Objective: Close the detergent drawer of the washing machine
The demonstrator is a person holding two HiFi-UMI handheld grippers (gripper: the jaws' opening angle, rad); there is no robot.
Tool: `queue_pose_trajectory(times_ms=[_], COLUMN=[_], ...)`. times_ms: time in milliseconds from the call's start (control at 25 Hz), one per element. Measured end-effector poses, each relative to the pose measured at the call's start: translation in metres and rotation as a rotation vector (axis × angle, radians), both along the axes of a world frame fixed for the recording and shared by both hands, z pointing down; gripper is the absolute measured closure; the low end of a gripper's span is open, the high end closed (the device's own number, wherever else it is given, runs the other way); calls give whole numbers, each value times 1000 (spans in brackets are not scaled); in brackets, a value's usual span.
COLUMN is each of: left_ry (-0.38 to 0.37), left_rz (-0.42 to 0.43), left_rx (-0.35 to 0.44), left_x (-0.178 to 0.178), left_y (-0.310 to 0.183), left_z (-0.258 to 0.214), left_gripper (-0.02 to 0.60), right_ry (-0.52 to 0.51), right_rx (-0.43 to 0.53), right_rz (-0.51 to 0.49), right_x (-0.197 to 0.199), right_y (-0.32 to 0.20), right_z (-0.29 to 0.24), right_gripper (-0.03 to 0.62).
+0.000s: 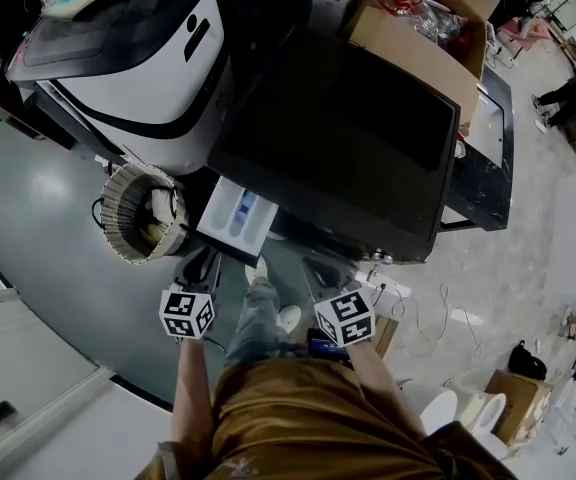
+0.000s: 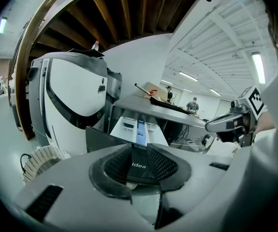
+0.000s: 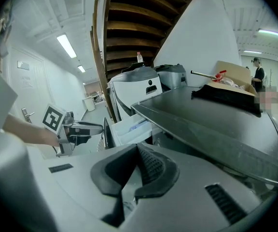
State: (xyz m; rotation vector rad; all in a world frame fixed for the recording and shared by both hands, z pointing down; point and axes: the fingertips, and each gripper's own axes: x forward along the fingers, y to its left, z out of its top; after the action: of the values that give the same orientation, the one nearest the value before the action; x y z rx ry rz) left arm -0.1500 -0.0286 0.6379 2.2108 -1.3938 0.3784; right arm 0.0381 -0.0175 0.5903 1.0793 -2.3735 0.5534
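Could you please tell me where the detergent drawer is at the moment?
In the head view the detergent drawer stands pulled out at the front left corner of the washing machine, right of the round basket and just ahead of the left gripper.

The pulled-out detergent drawer [image 1: 236,218] juts from the front of the washing machine [image 1: 338,138]. A woven basket [image 1: 126,208] stands close at its left; bare floor [image 1: 38,208] lies free beyond the basket.
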Motion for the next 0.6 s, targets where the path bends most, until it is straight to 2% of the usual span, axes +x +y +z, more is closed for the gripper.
queue_pose_trajectory(times_ms=[280, 600], left_ry=[15, -11], left_rz=[29, 90], left_rx=[3, 6], left_x=[0, 2], left_y=[0, -2], left_z=[1, 1], left_gripper=[469, 468], right_ry=[-4, -16], right_rx=[-2, -1], right_rz=[-5, -11], right_x=[-4, -10], right_y=[-3, -10], right_z=[1, 0], right_gripper=[582, 582])
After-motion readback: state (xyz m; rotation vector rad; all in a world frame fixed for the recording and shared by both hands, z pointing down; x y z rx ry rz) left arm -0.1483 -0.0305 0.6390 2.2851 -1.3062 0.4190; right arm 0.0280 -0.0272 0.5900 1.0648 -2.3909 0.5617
